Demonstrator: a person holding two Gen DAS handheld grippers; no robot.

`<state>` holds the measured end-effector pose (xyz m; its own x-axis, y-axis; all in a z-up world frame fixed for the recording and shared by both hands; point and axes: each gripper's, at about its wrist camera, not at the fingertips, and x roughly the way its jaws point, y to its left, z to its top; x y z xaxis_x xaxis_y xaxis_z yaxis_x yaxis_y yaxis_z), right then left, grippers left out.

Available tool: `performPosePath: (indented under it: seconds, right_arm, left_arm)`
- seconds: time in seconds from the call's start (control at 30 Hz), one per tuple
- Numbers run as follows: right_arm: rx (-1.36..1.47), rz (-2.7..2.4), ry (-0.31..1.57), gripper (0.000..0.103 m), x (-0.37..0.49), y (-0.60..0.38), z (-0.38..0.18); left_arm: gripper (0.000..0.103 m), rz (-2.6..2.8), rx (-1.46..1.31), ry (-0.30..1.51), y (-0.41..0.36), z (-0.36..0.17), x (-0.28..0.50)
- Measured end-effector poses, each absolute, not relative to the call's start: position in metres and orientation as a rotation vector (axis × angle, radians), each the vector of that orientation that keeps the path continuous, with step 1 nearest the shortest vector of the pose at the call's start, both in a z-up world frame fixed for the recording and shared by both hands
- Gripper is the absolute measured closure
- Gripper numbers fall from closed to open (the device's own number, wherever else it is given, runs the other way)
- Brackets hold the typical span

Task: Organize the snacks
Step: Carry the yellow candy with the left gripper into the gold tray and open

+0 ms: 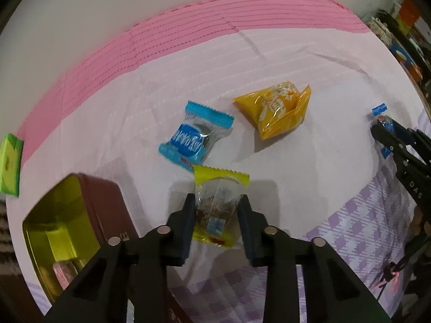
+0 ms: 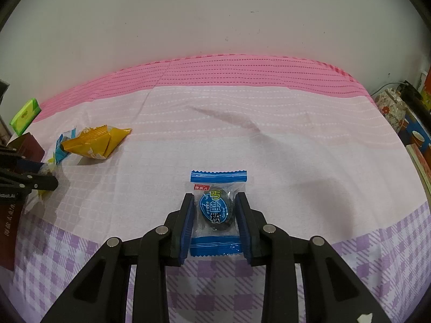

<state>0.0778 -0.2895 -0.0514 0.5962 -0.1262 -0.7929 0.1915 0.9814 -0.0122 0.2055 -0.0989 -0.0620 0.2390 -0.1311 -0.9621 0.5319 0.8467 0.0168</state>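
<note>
Both claws are closed on snacks, over a bed with a pink, white and lilac-check sheet (image 2: 269, 148).

Left claw (image 1: 216, 202): narrow, pads pressing both sides of a yellow-ended clear packet (image 1: 215, 207). The packet lies on the sheet, right of the open tin (image 1: 64, 223). The tin is brown outside and gold inside, sits at the near left, and already has some small items in it.

Right claw (image 2: 215, 199): narrow, clamped on a blue-ended packet (image 2: 215, 210) with a dark sweet inside. The packet looks flat on or just over the sheet, near centre in the right wrist view.

Loose on the sheet: a light-blue packet (image 1: 194, 134) just beyond the yellow-ended one and touching or overlapping its far edge, and an orange pouch (image 1: 277, 107) further right. A green pack (image 1: 10, 164) sits at the far left edge.

Step in hand, as I judge it: lift the gripped packets and carry them to the tin.

- Left: lift straight up first so the crimped far end clears the light-blue packet without dragging it.
- Then swing left and clear the tin's near wall before lowering.
- Release low inside the tin so the packet doesn't bounce out.
- The wrapper is slippery film, so keep the squeeze on the solid middle, not the flat ends.
- Right: longer trip across. Let the left claw clear the tin first to avoid a clash.
</note>
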Motion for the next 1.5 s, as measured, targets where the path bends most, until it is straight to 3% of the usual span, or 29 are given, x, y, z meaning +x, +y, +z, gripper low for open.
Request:
performPosePath:
  seconds: [1.03,1.5]
  right_arm:
    - [0.076,-0.184,0.914,0.074,0.077,-0.289,-0.051]
    - [0.075,-0.184,0.914,0.074,0.077,-0.289,-0.051]
  left_arm:
    - [0.077,-0.418,0.2,1.196,-0.066,-0.002,0.158]
    - [0.077,-0.297,0.105,1.111,-0.007,0.036,0.158]
